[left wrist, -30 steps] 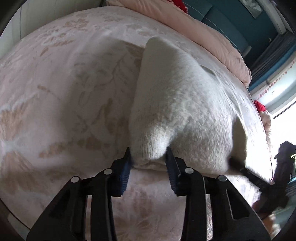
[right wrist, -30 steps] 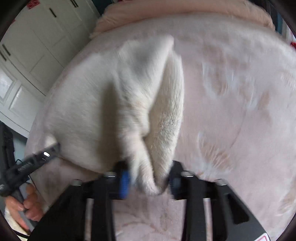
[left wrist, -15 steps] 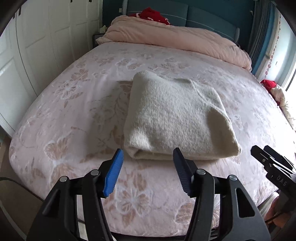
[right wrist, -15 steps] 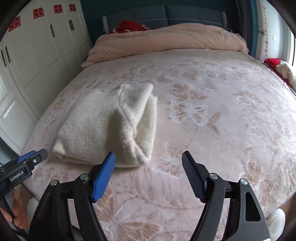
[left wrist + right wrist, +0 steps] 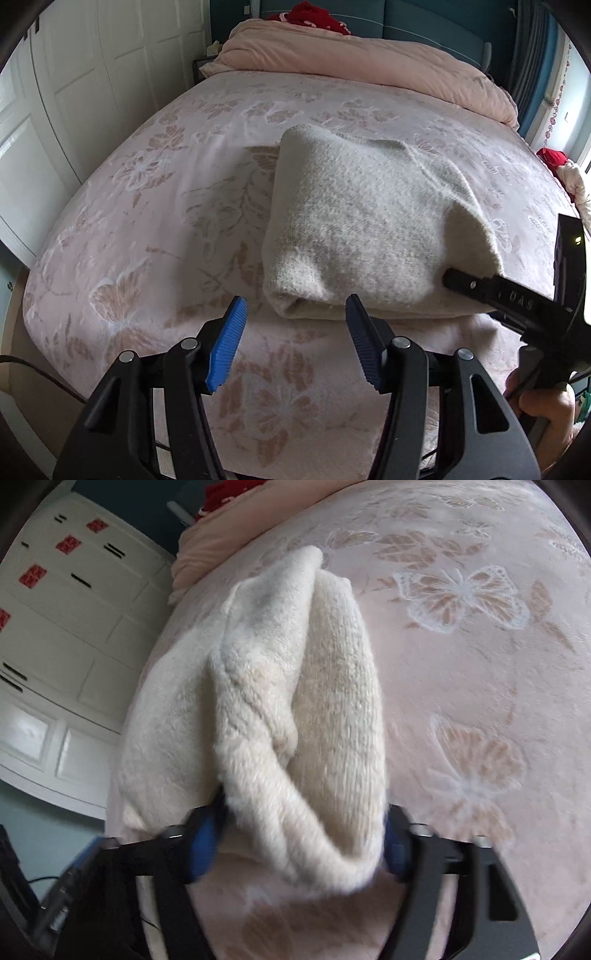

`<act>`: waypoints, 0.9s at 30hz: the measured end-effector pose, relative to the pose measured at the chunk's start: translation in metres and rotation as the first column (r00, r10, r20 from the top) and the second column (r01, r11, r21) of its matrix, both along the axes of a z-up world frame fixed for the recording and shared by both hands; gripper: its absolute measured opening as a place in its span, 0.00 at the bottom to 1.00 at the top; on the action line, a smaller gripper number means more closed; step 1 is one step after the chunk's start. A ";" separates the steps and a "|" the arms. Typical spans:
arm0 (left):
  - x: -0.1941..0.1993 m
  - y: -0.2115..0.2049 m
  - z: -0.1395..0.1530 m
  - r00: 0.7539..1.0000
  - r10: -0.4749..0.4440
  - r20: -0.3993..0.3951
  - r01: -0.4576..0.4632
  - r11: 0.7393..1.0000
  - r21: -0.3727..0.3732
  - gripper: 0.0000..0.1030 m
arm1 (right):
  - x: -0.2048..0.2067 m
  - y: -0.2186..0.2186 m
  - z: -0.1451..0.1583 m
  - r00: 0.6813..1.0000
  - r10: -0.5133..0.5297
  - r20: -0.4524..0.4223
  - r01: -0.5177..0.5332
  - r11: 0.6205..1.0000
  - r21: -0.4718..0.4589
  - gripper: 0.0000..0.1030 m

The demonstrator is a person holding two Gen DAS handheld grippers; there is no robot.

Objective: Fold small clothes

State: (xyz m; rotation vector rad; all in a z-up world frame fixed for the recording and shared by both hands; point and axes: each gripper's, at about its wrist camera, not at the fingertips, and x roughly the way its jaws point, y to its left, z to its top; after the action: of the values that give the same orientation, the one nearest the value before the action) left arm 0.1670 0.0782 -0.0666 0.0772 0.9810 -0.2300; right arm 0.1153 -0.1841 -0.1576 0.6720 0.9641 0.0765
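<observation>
A: Item one, surroundings?

B: Pale pink bedspread patterned with flowers and butterflies (image 5: 155, 229), covering the whole bed. Rolled peach-pink duvet (image 5: 369, 62) along the far end, a red cloth (image 5: 314, 20) on top of it against the teal headboard (image 5: 424, 18). White panelled wardrobe doors (image 5: 74, 92) close along the bed's left side. Red and white bundle (image 5: 565, 170) at the right edge.

A: Item two, the task's thing?

B: Folded cream knitted sweater (image 5: 369, 221), lying on the bedspread near the front edge, right of the middle in the left wrist view. Its thick folded end faces the grippers.

A: Grippers?

B: Left gripper (image 5: 295, 339): blue pads spread apart, nothing between them, held short of the sweater's near left corner. Right gripper (image 5: 299, 842): jaws closing, the sweater's near right end bunched between the blue pads (image 5: 201, 849), which press on it from both sides. The same gripper shows as a black bar at the sweater's right corner in the left wrist view, with a person's hand (image 5: 543, 413) on its handle.

A: Obstructions?

B: None on the bedspread near the sweater.

A: Edges and room?

B: Broad open bedspread left of and beyond the sweater. Front bed edge lies just below the grippers; the wardrobe doors stand near the left edge.
</observation>
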 end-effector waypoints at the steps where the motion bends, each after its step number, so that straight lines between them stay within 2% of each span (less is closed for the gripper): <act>1: 0.002 0.001 -0.002 1.000 0.004 -0.009 -0.004 1.000 -0.007 0.53 | 0.001 -0.001 0.006 1.000 0.009 0.011 -0.009 1.000 -0.013 0.36; 3: 0.006 0.010 -0.002 1.000 0.005 -0.031 -0.008 0.996 -0.084 0.52 | -0.001 0.001 0.024 0.998 0.035 0.057 -0.032 0.998 -0.062 0.32; 4: 0.008 0.018 0.002 0.999 -0.009 -0.039 0.001 0.984 -0.181 0.54 | -0.003 0.002 0.036 0.995 0.057 0.084 -0.048 0.994 -0.102 0.32; 5: 0.010 0.029 0.007 0.999 -0.012 -0.049 -0.004 0.951 -0.310 0.57 | -0.002 0.004 0.041 0.994 0.070 0.089 -0.059 0.990 -0.127 0.32; 7: 0.022 0.051 0.006 0.994 0.037 -0.106 -0.085 0.861 -0.502 0.76 | 0.001 0.004 0.039 0.993 0.095 0.068 -0.086 0.989 -0.120 0.33; 8: 0.030 0.055 0.003 0.988 0.065 -0.137 -0.127 0.846 -0.517 0.77 | 0.002 0.003 0.034 0.994 0.093 0.051 -0.087 0.990 -0.109 0.34; 9: 0.038 0.055 -0.003 0.983 0.077 -0.165 -0.152 0.846 -0.512 0.77 | 0.003 0.001 0.027 0.996 0.086 0.030 -0.083 0.992 -0.094 0.39; 10: 0.051 0.052 -0.016 0.978 0.075 -0.196 -0.162 0.862 -0.480 0.77 | 0.004 -0.002 0.017 0.997 0.073 -0.002 -0.073 0.996 -0.054 0.45; 11: 0.057 0.048 -0.025 0.972 0.091 -0.215 -0.181 0.877 -0.445 0.75 | 0.004 -0.004 0.009 0.998 0.059 -0.017 -0.060 0.998 -0.020 0.46; 12: 0.064 0.045 -0.039 0.963 0.109 -0.248 -0.206 0.891 -0.405 0.66 | 0.003 -0.007 0.003 0.999 0.043 -0.016 -0.042 0.999 0.015 0.46; 13: 0.068 0.043 -0.046 0.958 0.101 -0.268 -0.208 0.889 -0.408 0.52 | 0.001 -0.011 0.000 1.000 0.028 -0.004 -0.028 0.999 0.041 0.43; 14: 0.072 0.040 -0.058 0.948 0.065 -0.313 -0.211 0.863 -0.459 0.43 | 0.000 -0.012 0.001 1.000 0.025 0.000 -0.025 0.999 0.040 0.41; 15: 0.073 0.039 -0.061 0.942 0.060 -0.329 -0.223 0.847 -0.483 0.36 | 0.000 -0.012 0.006 1.000 0.030 0.010 -0.030 0.999 0.022 0.35; 16: 0.074 0.036 -0.058 0.942 0.067 -0.328 -0.228 0.845 -0.484 0.33 | -0.003 -0.013 0.020 0.998 0.039 0.043 -0.039 0.999 -0.012 0.31; 18: 0.072 0.027 -0.041 0.959 0.037 -0.282 -0.177 0.855 -0.487 0.21 | -0.015 -0.017 0.055 0.991 0.034 0.133 -0.027 0.998 -0.050 0.29; 20: 0.063 0.021 -0.018 0.977 -0.007 -0.215 -0.107 0.850 -0.516 0.20 | -0.030 -0.024 0.083 0.979 0.031 0.201 -0.011 0.995 -0.098 0.27; 22: 0.052 0.016 -0.008 0.980 -0.043 -0.192 -0.070 0.836 -0.544 0.20 | -0.046 -0.035 0.090 0.977 0.036 0.212 -0.007 0.991 -0.135 0.27; 24: 0.043 0.008 -0.018 0.975 -0.078 -0.207 -0.044 0.848 -0.528 0.20 | -0.050 -0.043 0.065 0.989 0.027 0.148 -0.004 0.989 -0.150 0.28; 26: 0.035 -0.005 -0.047 0.965 -0.072 -0.252 -0.050 0.893 -0.448 0.21 | -0.053 -0.048 0.011 1.000 0.027 -0.002 -0.027 0.986 -0.162 0.30; 27: 0.031 -0.007 -0.059 0.963 -0.059 -0.263 -0.060 0.904 -0.423 0.24 | -0.056 -0.050 0.004 1.000 0.021 -0.007 -0.022 0.989 -0.149 0.36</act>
State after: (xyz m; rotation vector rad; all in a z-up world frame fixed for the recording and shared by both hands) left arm 0.1979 0.0717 -0.1259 -0.3686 1.1814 -0.4610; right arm 0.0590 -0.2346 -0.1532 0.5244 0.9727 0.0215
